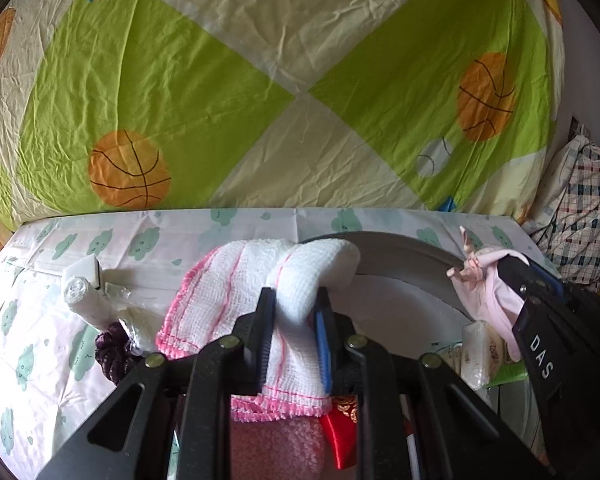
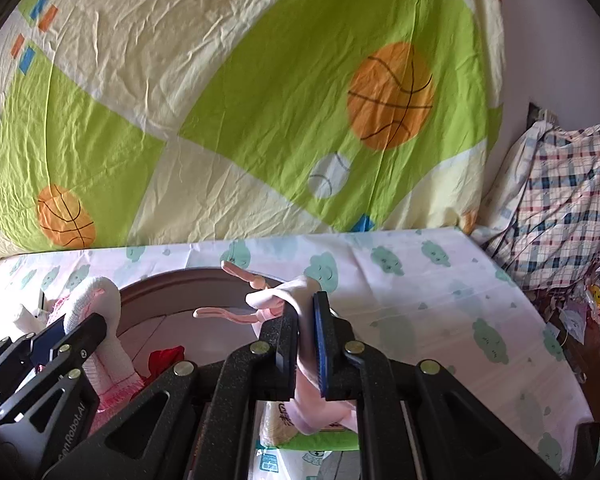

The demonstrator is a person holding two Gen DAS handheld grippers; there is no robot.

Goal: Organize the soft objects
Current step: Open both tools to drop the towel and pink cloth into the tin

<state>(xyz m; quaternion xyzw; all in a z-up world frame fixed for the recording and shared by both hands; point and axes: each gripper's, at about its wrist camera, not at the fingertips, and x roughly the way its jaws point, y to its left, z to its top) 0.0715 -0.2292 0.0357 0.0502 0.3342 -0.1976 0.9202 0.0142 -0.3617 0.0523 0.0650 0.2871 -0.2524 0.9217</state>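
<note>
Mid-sort above the round bin [image 1: 412, 248]: left gripper [image 1: 292, 340] clamps a pink-edged white cloth [image 1: 228, 292], right gripper [image 2: 305, 344] pinches a pale pink garment [image 2: 276, 300]; neither yet placed, more items wait below.

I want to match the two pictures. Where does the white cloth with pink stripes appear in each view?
Left wrist: the white cloth with pink stripes is at lower centre, clamped in the left gripper.
Right wrist: it is at lower left, held by the same gripper.
Shared landmark: the grey basin behind it.
</note>
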